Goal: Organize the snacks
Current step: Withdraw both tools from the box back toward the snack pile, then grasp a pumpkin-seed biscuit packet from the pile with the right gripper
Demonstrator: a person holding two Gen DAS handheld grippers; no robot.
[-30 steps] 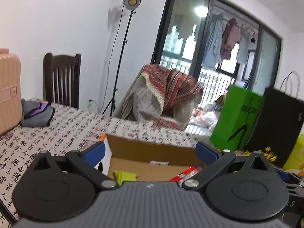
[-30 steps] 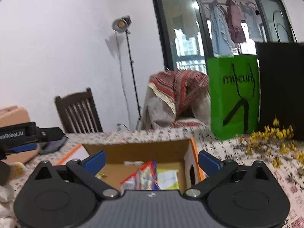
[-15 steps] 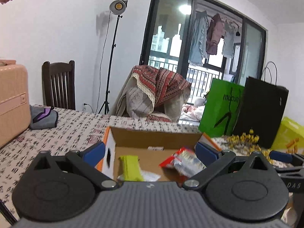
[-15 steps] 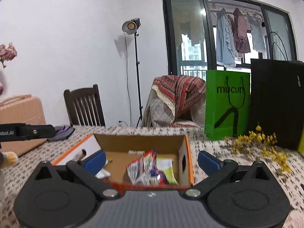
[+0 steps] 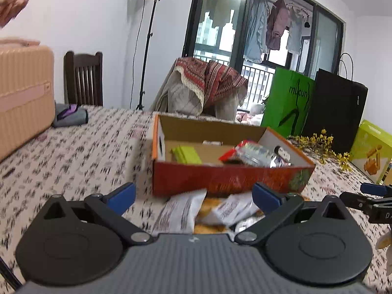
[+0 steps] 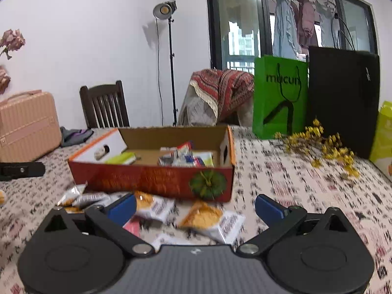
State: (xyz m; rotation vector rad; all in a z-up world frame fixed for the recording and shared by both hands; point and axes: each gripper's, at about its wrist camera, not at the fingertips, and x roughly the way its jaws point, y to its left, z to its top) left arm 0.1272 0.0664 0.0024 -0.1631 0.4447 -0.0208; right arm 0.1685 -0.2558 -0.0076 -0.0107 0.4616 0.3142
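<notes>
**Both tongs spread wide over loose snack packets in front of the box**

Left wrist view: The surface [image 5: 73, 152], covered in a cloth printed with dark characters, lay bare to the left of the cardboard box [image 5: 220, 178], open as far as a ribbed pink suitcase [image 5: 22, 93] and a grey pouch [image 5: 69, 117] at the far left edge. The box was shallow and open-topped, red on its near wall with orange rims; a flat green packet [image 5: 185, 154] and a glossy red-and-clear bag [image 5: 252, 153] lay inside. Crinkly white packets [image 5: 181, 212] with orange contents lay on the cloth just beside the box's near wall. The left tongs [image 5: 193, 196] were released, blue tips far apart, holding nothing above those packets. Right of the box stood a green paper bag [image 5: 287, 100] and a black one [image 5: 335, 112], with a yellow flower sprig [image 5: 321, 144] at their foot.

Right wrist view: The same box [image 6: 156, 178] showed a green pumpkin print on its near wall. To its right the cloth ran clear up to the yellow sprig [image 6: 325, 144]. Several white snack packets [image 6: 210, 219] lay scattered just before the box, one partly hidden by the left fingertip [image 6: 122, 208]. The right tongs [image 6: 196, 208] were likewise released and empty, hanging over them; whether either tip touched a packet could not be told.
</notes>
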